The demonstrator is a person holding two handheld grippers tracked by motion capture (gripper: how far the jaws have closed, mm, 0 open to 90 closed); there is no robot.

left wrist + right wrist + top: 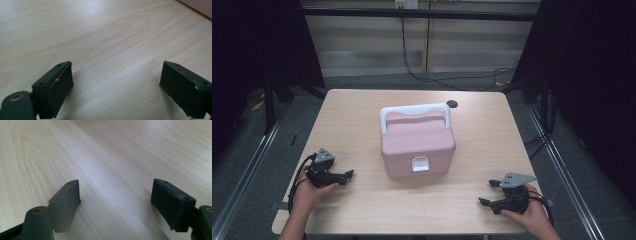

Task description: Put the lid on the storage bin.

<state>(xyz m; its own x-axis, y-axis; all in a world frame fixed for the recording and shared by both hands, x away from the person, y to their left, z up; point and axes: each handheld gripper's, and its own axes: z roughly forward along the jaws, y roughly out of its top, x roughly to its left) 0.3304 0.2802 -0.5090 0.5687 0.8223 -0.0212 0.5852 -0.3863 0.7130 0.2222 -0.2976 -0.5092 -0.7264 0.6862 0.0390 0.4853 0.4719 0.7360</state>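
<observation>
Pink box (417,142) with a white handle sits mid-bench (362,112), lid down. Left gripper (346,175) and right gripper (488,192) rest near the front corners, well apart from it, jaws spread and empty

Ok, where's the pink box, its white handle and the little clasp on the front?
pink box (417,142), high view, middle of its lid.
white handle (414,109), high view, top bar.
clasp (420,164), high view, centre of the front latch.
</observation>
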